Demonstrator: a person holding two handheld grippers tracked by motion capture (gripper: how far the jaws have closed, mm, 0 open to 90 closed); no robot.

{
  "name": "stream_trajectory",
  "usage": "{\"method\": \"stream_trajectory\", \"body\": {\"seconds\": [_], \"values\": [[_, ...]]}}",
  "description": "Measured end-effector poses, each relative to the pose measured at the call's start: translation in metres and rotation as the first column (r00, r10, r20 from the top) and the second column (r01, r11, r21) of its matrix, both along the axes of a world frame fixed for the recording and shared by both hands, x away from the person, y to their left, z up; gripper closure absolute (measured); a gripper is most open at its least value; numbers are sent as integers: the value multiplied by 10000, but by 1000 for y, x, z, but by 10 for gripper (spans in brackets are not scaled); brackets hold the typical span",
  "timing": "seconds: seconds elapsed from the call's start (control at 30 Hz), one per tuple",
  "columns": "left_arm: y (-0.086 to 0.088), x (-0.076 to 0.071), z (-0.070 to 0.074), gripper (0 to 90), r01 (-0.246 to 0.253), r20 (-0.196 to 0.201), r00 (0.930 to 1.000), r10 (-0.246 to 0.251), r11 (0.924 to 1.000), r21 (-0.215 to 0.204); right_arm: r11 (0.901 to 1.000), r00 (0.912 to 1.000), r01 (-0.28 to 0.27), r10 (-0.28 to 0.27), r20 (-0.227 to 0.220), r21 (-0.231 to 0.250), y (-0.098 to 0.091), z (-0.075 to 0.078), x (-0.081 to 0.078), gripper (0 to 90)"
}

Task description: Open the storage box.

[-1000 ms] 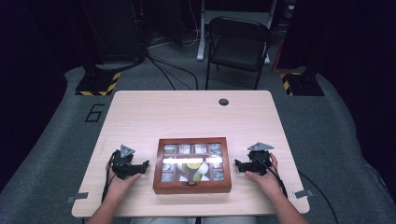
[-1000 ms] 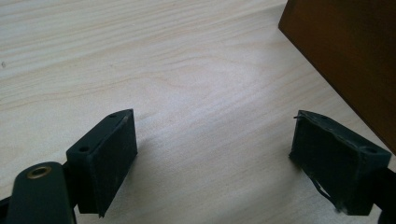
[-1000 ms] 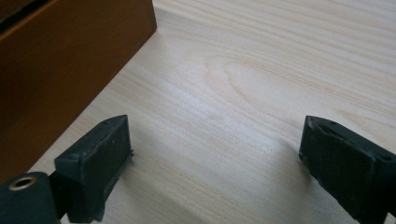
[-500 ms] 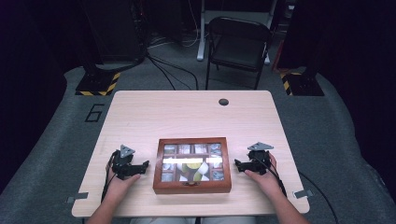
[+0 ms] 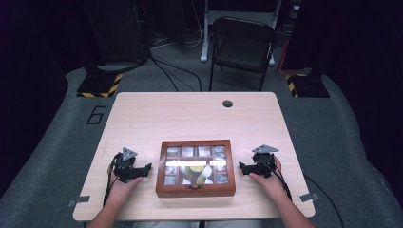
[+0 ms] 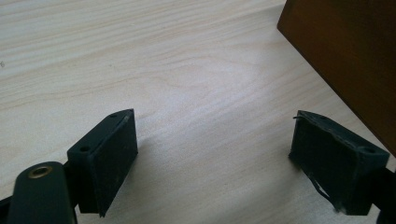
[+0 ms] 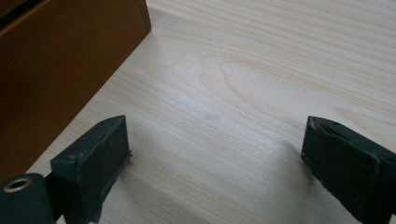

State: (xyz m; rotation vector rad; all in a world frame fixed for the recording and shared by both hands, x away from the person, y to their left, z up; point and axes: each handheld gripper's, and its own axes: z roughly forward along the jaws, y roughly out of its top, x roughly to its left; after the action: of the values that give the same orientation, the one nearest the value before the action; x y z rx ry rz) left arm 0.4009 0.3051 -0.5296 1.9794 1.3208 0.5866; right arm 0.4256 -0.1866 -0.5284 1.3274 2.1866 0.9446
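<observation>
1. The wooden box [image 5: 196, 167] sits at the near middle of the surface [image 5: 190, 114], its glass-paned lid shut over small compartments with packets and something yellow and white inside.
2. The left hand-held gripper [image 5: 145, 167] rests at the box's 9 o'clock, jaws spread wide and holding nothing; the right hand-held gripper [image 5: 242, 168] rests at its 3 o'clock, likewise spread and empty. Each is just beside a box wall, not touching.
3. Judged risk: if one hand-held gripper presses in before the other, the box could slide or turn on the smooth wood; a pinch low on a wall might also tip it instead of lifting the lid.
4. The left gripper view shows the brown box wall [image 6: 345, 60] at its upper right with bare surface between the jaws; the right gripper view shows the wall [image 7: 60, 70] at its upper left. Neither reveals the contents, which the high view does.
5. Farther off, a dark round hole [image 5: 227, 103] lies at 12 o'clock near the far edge, and a folding chair [image 5: 242, 45] stands beyond.
</observation>
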Motion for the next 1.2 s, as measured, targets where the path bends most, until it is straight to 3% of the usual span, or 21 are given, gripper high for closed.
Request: {"method": "stream_trajectory", "body": {"seconds": [0.17,0.27,0.3,0.5,0.6,0.83,0.97,1.1,1.2], "values": [[-1,-2,2,168,92,-146,9998,-94,9999,-94,9998,9998,171,-172,86,83,-2,1,-2,164],[-1,-4,6,302,290,-263,9992,-302,9986,-440,9998,9998,191,-191,-23,57,-4,4,-3,235],[-1,-4,7,313,319,-299,9990,-329,9989,-349,9999,9999,158,-158,29,69,-4,5,-3,246],[-6,-6,12,330,541,-288,9981,-542,9985,-58,9997,9992,182,-187,358,147,-1,17,-9,269],[-7,-7,16,336,558,-141,9983,-560,9984,-104,9998,9993,94,-99,366,147,0,20,-13,276],[-3,-9,18,359,281,-204,9994,-288,9991,-311,9986,9993,-247,234,279,458,1,27,-19,296],[0,-10,20,369,71,-262,9996,-83,9990,-443,9988,9989,-384,375,290,297,3,28,-22,304],[2,-12,23,369,19,-76,10000,-23,9986,-534,9988,9987,-396,387,332,273,3,29,-23,308],[2,-13,26,370,20,-158,9999,-34,9961,-885,9986,9985,-460,452,322,244,2,31,-25,310]]}}
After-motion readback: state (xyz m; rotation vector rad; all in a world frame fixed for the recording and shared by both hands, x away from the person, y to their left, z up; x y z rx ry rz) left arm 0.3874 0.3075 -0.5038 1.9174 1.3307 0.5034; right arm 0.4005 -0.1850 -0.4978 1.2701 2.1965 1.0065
